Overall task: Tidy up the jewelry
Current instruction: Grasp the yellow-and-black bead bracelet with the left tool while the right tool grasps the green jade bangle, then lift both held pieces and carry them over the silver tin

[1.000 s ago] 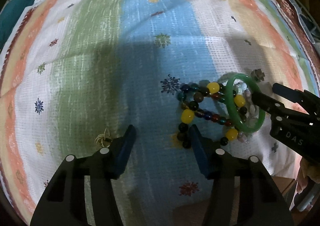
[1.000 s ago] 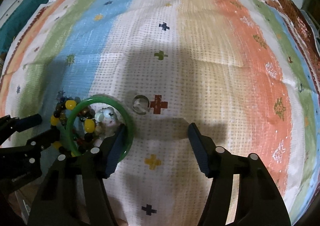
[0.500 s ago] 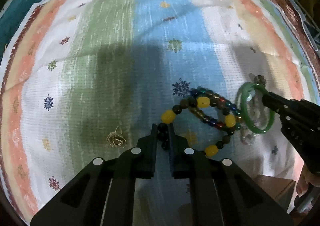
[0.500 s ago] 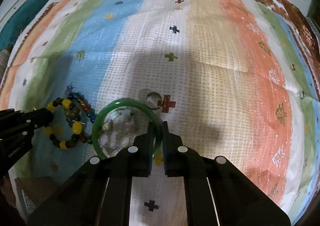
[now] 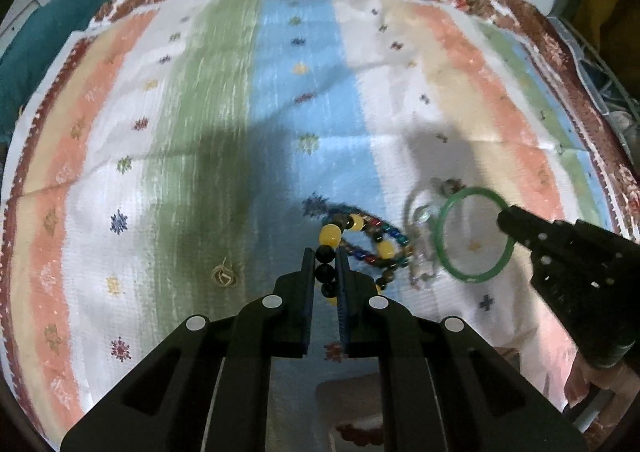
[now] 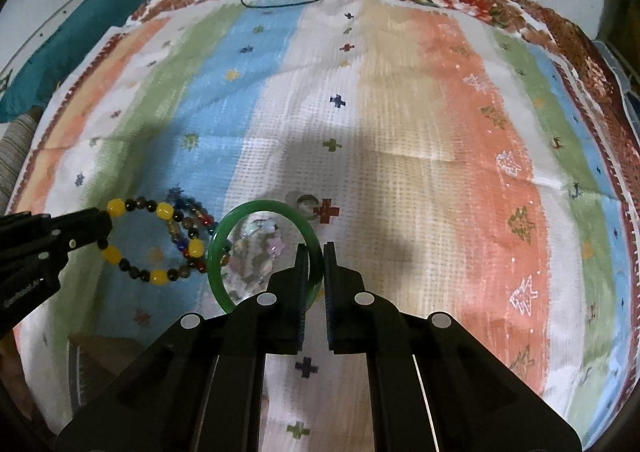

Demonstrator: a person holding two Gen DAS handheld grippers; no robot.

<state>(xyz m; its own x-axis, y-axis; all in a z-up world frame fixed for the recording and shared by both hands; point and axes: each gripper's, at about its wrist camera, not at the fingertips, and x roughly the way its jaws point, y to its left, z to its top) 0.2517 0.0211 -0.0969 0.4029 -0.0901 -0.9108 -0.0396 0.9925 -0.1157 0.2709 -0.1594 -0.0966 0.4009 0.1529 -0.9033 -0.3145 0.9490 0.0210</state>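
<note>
My left gripper (image 5: 325,254) is shut on a bracelet of dark and yellow beads (image 5: 332,234), lifted a little off the striped cloth; it also shows in the right wrist view (image 6: 160,276). My right gripper (image 6: 316,248) is shut on a green bangle (image 6: 224,236), held raised; the bangle also shows in the left wrist view (image 5: 444,248). A multicoloured bead bracelet (image 5: 394,238) and a clear, pale bead bracelet (image 6: 256,248) lie on the cloth between them. A small clear ring (image 6: 305,204) lies just beyond the bangle.
A small gold knot-shaped piece (image 5: 223,275) lies on the green stripe to the left. A dark cord (image 6: 280,0) lies at the cloth's far edge. A teal cushion (image 6: 60,52) sits off the far left. A brown box (image 5: 360,408) is below the near edge.
Both grippers have shut, the left on the dark and yellow bead bracelet, the right on the green bangle. Both have risen and pulled their pieces apart from the pile.
</note>
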